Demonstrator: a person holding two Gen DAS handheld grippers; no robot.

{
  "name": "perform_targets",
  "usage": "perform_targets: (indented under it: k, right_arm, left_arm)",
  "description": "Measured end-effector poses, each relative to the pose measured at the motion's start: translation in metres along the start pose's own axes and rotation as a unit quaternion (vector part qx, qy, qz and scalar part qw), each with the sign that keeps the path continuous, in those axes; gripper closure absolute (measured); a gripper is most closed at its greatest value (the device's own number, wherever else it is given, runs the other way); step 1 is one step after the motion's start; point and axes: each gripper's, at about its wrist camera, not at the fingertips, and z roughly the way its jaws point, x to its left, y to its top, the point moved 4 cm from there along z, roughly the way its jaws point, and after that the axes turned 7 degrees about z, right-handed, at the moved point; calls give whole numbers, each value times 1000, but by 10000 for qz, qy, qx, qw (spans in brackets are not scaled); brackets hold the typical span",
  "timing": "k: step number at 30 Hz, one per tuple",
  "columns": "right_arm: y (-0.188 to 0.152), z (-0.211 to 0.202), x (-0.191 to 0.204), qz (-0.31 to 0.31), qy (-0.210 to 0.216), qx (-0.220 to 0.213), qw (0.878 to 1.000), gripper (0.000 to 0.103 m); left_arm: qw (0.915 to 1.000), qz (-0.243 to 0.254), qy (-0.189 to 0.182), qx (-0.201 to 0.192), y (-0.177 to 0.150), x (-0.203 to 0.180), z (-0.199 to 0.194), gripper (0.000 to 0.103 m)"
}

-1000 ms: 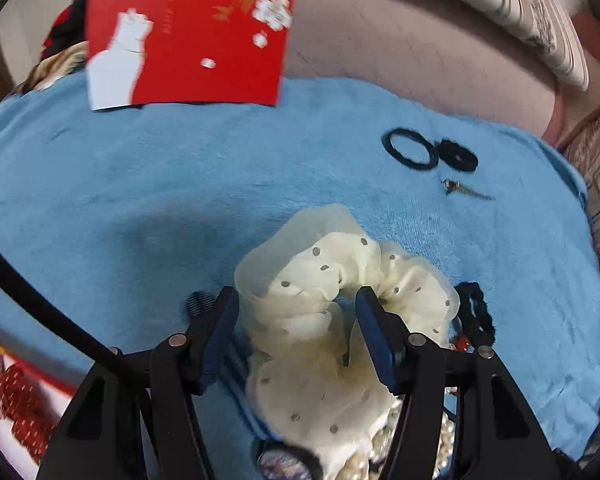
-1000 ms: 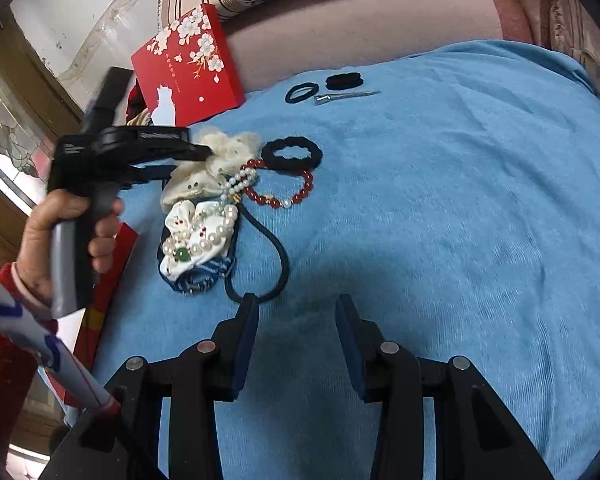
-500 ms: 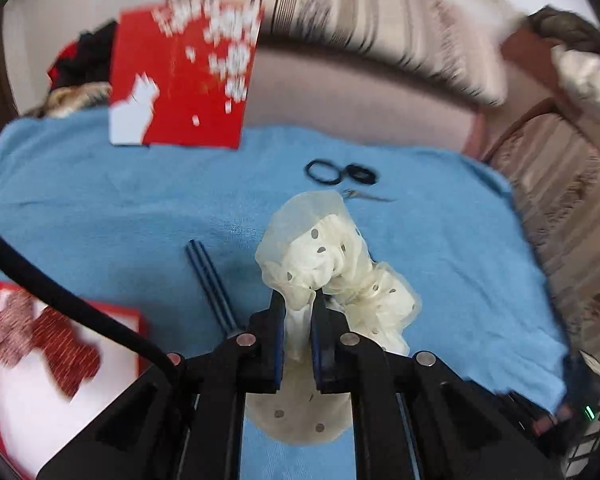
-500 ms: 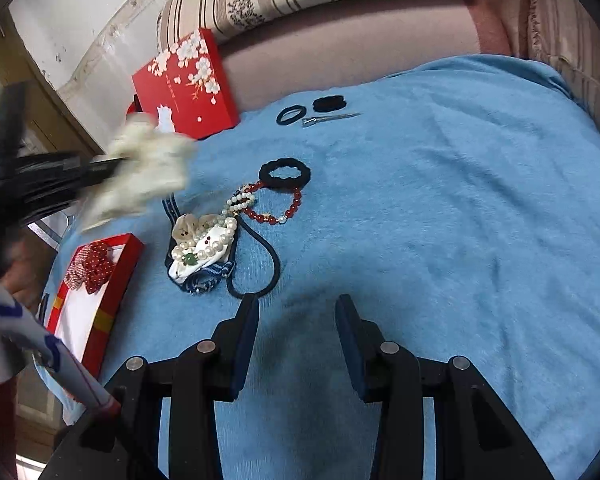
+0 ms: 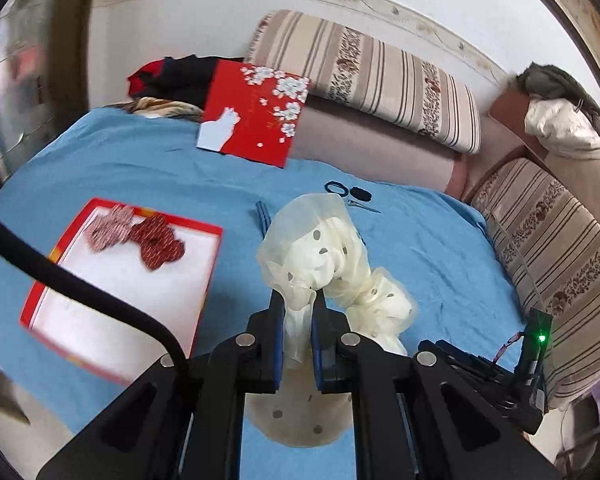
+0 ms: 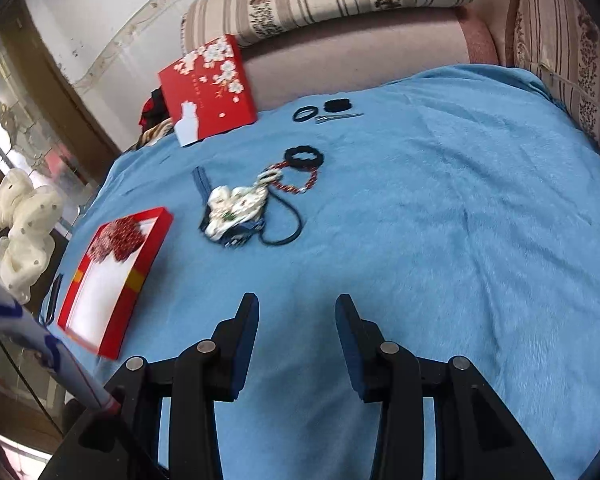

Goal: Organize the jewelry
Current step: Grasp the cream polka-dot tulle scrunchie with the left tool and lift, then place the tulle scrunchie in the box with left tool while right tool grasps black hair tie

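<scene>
While the left gripper (image 5: 297,322) has its jaws clamped on a cream dotted scrunchie (image 5: 320,256), the fabric hangs clear above the blue cloth (image 6: 440,220), near the open red tray (image 5: 120,280) where two red patterned scrunchies (image 5: 140,234) lie. Its jaws were closing within the last second and now pinch the fabric. The right gripper (image 6: 296,322) hovers over bare cloth, fingers apart with nothing between them. A tangle of beads and hair ties (image 6: 256,200) sits mid-cloth. The red lid (image 6: 208,90) shows white blossoms and a white cat; its small gold writing is too fine to read.
</scene>
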Motion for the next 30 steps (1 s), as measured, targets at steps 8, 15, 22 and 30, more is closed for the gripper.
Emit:
perform_targets:
  k: [8,15,22,30]
  right_arm:
    - [0,-28,36,-390,143,-207,9989,59]
    - [-8,-28,41,-554,54,-243,9982,48]
    - [-23,-8,6,-185,-65,45,9998,48]
    - [35,3,42,-457,172,-191,9986,48]
  left_arm:
    - [9995,-20,267,139,-39,-3,-26,92]
    - [9991,-88,308,266,-51,-6,-27,92]
    - [9984,-370,298,298,-54,7,-14,92]
    - [9970,-492,516,309,-52,27,-10,92]
